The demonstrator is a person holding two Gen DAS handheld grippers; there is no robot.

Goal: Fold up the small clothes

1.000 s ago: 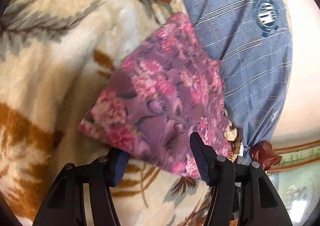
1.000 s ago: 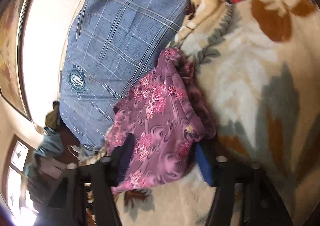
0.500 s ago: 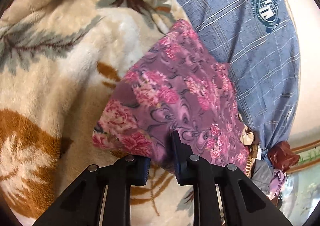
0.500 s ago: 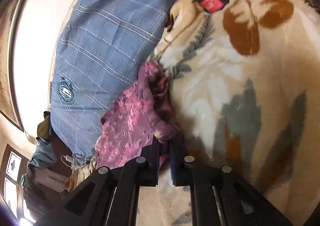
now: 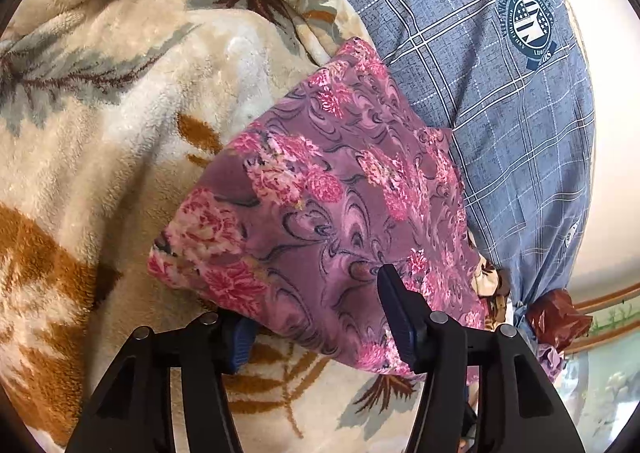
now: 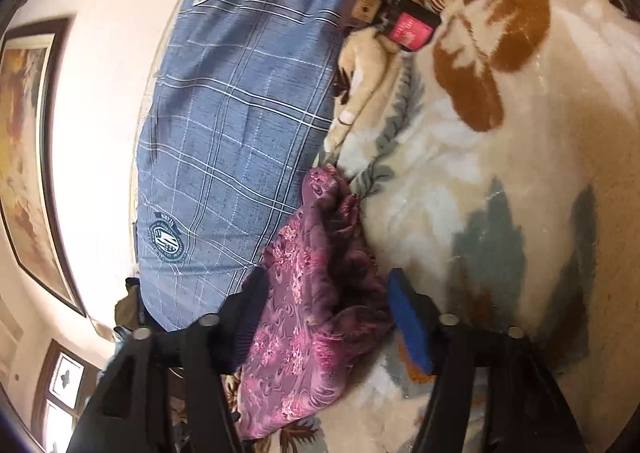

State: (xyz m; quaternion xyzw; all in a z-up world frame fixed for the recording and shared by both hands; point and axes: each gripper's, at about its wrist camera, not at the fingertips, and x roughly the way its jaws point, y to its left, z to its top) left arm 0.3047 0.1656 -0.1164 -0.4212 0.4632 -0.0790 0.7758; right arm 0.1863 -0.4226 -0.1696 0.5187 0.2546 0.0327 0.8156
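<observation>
A folded purple garment with pink flowers (image 5: 320, 209) lies on a cream fleece blanket (image 5: 112, 125), its far edge against a blue plaid pillow (image 5: 500, 101). My left gripper (image 5: 316, 313) is open; its jaws straddle the garment's near edge, the left fingertip tucked under the cloth. In the right wrist view the same garment (image 6: 312, 305) looks bunched. My right gripper (image 6: 332, 309) is open with the cloth's near end between its jaws.
The blue plaid pillow (image 6: 240, 125) leans against a pale wall. A red and black tag (image 6: 412, 29) lies at the blanket's far edge. A framed picture (image 6: 24, 157) hangs on the wall. Dark bundled items (image 5: 556, 317) sit beside the pillow's end.
Both grippers were shut on the garment's edge half a second ago and have now opened. The garment lies a little flatter on the blanket.
</observation>
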